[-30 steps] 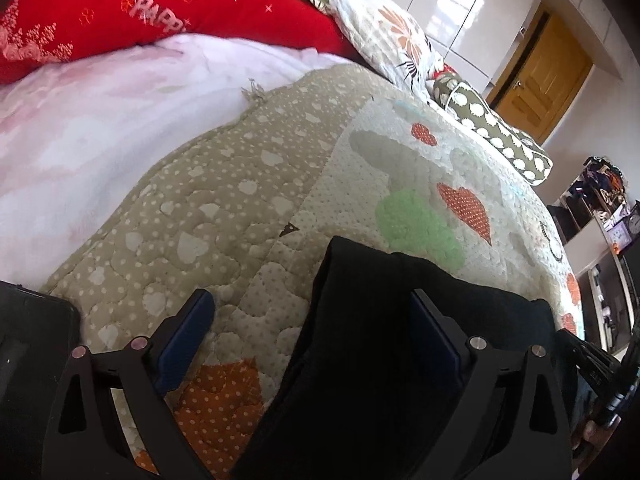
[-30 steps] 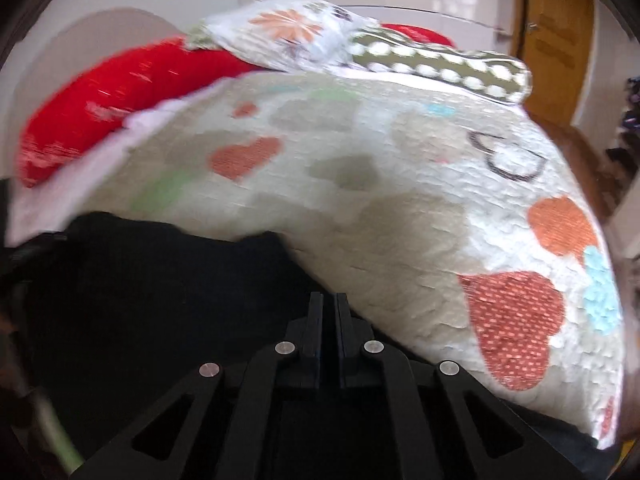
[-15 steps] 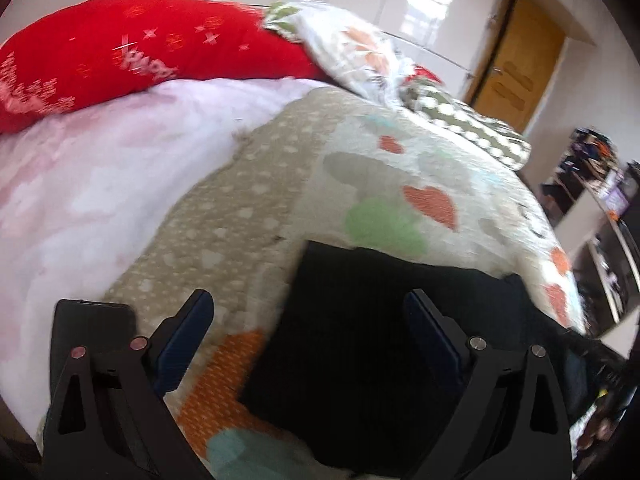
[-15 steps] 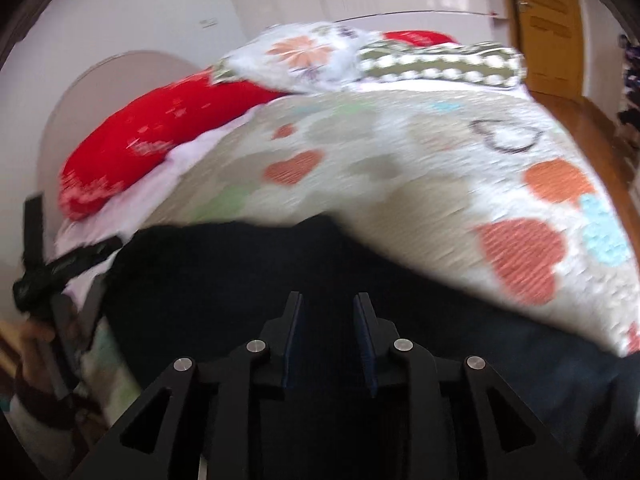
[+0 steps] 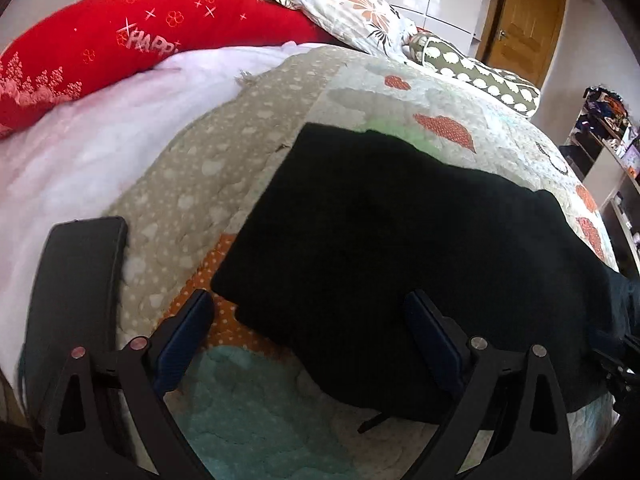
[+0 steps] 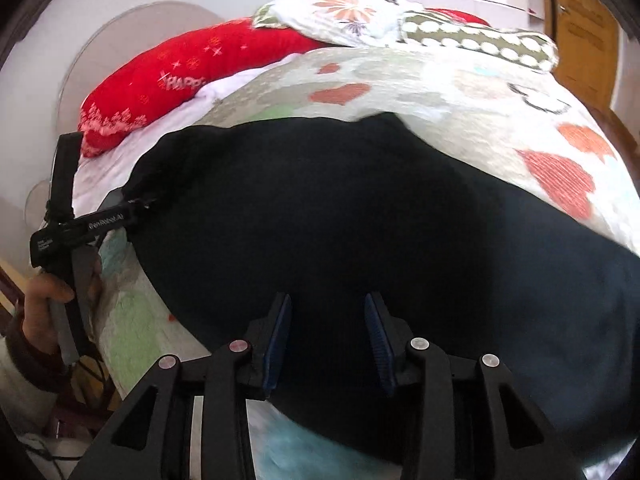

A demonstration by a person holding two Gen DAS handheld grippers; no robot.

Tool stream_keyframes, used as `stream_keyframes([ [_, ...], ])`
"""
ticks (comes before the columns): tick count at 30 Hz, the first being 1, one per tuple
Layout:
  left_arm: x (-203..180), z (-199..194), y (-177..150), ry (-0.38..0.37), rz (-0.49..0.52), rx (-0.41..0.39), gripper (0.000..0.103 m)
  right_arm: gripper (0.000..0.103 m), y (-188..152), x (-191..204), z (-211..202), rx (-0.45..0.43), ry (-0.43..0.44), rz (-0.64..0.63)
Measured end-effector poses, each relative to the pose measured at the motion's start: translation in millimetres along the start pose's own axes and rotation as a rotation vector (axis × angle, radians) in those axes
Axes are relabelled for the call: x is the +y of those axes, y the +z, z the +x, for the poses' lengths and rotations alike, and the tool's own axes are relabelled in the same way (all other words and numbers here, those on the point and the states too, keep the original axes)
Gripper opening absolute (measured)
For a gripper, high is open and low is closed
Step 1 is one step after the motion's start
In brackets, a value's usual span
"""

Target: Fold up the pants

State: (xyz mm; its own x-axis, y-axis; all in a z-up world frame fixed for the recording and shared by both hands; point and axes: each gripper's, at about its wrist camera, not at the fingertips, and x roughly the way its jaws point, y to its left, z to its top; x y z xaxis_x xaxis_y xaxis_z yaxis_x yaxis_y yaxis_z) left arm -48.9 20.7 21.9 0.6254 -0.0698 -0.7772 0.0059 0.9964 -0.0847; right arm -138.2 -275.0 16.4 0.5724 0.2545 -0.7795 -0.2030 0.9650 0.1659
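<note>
Black pants (image 5: 400, 232) lie folded in a flat block on the patchwork quilt (image 5: 248, 168), their left edge straight. My left gripper (image 5: 308, 308) stands wide open at the pants' near left corner; one finger is over the quilt, the other over the cloth, and nothing is pinched. In the right wrist view the pants (image 6: 360, 208) fill the middle. My right gripper (image 6: 328, 300) hovers over their near edge with its jaws opening, and the blue pads (image 6: 276, 332) are apart with no cloth pressed between them. A hand (image 6: 44, 300) holds the left gripper (image 6: 80, 232) at the pants' far left corner.
A red pillow (image 5: 140, 36), a floral pillow (image 5: 352, 12) and a dotted green pillow (image 5: 480, 76) line the head of the bed. A flat black object (image 5: 76, 288) lies on the white sheet (image 5: 80, 152) at the left. A wooden door (image 5: 520, 20) and cluttered shelves (image 5: 608, 120) stand beyond the bed.
The right gripper's jaws went from shut to apart. Both grippers drew back from the pants, so more of the folded cloth shows. The left gripper stayed wide open.
</note>
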Motion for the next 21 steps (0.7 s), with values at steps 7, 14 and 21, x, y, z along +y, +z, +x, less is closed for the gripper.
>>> stream_keyframes([
  [7,-20.1,-21.4,8.2,0.004,0.044,-0.033,0.097,0.051,-11.5,-33.7,-26.1,-0.044,-0.058,0.108],
  [14,-40.9,-47.5,15.7,-0.023,0.095,-0.089,0.097,0.052,-23.4,-63.7,-49.2,-0.082,-0.124,0.19],
  [21,-66.9,-52.7,10.9,-0.056,0.156,-0.101,0.097,0.052,-41.7,-92.3,-66.5,-0.097,-0.169,0.258],
])
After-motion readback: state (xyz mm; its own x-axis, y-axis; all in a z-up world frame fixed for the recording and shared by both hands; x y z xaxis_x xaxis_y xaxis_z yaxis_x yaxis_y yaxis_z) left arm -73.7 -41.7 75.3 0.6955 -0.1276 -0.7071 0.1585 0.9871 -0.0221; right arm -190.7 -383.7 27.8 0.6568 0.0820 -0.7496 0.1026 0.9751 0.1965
